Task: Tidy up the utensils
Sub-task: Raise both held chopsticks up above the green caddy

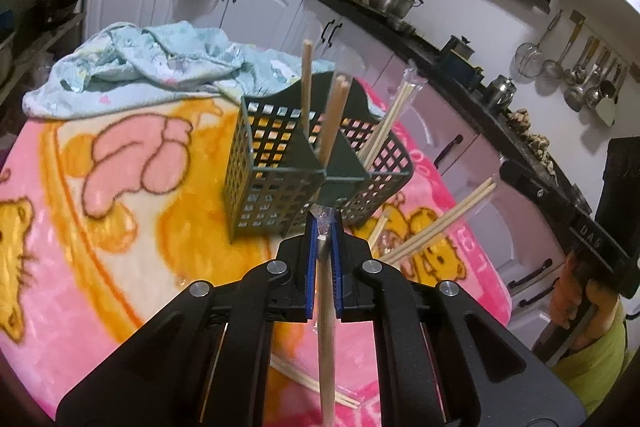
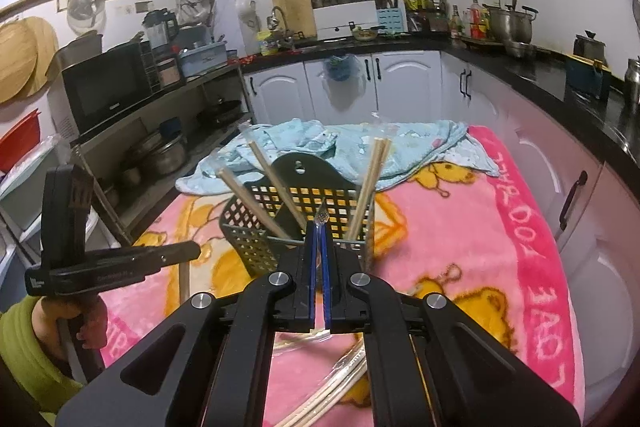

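On the pink blanket (image 1: 120, 211), the green basket (image 1: 276, 163) already holds several chopsticks. Left gripper (image 1: 324, 227) is clamped shut on a wrapped chopstick (image 1: 327, 327); right gripper (image 2: 319, 231), jaws closed, pinches its clear wrapper (image 2: 321, 215). Unwrapping seems underway; next likely pull apart, then drop it in.

Our left gripper (image 1: 324, 223) points downward, its blue fingers (image 1: 311, 267) pressed nearly together on a wrapped chopstick pair (image 1: 326, 327). Our right gripper (image 2: 319, 227) is likewise closed, pinching clear wrapping (image 2: 321, 215), a green-sleeved hand (image 2: 92, 323) holding the left tool.
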